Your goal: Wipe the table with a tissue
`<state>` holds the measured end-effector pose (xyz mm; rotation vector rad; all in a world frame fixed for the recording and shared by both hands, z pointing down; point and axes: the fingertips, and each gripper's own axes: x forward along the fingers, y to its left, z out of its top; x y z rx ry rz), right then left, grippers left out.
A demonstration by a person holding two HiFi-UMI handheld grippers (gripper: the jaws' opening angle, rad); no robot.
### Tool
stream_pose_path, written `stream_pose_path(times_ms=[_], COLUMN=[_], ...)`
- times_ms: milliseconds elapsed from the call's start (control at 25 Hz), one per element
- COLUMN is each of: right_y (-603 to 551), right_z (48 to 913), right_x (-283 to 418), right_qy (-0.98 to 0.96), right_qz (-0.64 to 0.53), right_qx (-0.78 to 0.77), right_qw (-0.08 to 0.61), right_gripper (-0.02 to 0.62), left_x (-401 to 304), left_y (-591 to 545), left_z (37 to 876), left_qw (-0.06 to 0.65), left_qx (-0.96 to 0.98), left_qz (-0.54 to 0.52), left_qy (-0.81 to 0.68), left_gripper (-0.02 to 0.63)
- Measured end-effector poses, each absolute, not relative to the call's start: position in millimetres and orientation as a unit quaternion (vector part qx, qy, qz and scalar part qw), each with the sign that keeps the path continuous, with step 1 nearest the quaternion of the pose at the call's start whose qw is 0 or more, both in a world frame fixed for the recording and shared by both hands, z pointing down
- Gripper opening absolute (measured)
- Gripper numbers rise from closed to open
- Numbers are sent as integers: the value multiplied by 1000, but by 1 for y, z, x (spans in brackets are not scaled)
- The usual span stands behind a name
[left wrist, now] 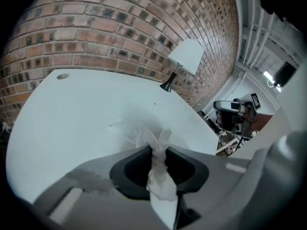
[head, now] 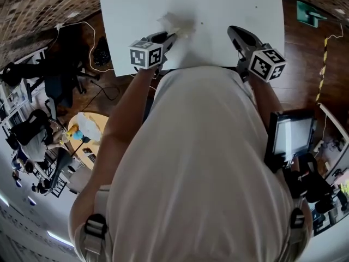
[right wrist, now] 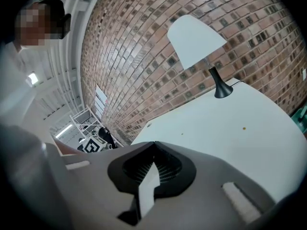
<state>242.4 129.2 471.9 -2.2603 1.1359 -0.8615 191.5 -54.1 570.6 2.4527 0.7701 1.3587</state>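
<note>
Left gripper clamps the tissue between its fingers (pinched mid-length); crumpled tip pokes past them onto white table. Right gripper: jaws together, empty.

A brick wall runs behind the white table, where a lamp — white shade, black base — stands at the far edge. The floor is dark wood. Black office chairs crowd one side, and a ceiling light glows.

White tissue; white table; red-brown brick wall; white lampshade.
</note>
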Motion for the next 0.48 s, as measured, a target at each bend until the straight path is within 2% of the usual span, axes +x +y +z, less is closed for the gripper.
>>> stream_pose_path(times_ms=[480], right_y=[135], right_z=[481], right_x=[248], right_qy=[395], right_qz=[-314], right_qx=[-828], right_qw=[246], right_gripper=[7], left_x=[204], left_y=[-17], left_z=[595], left_qw=[37], left_qx=[813], left_qz=[480], left_qy=[327], left_gripper=[91])
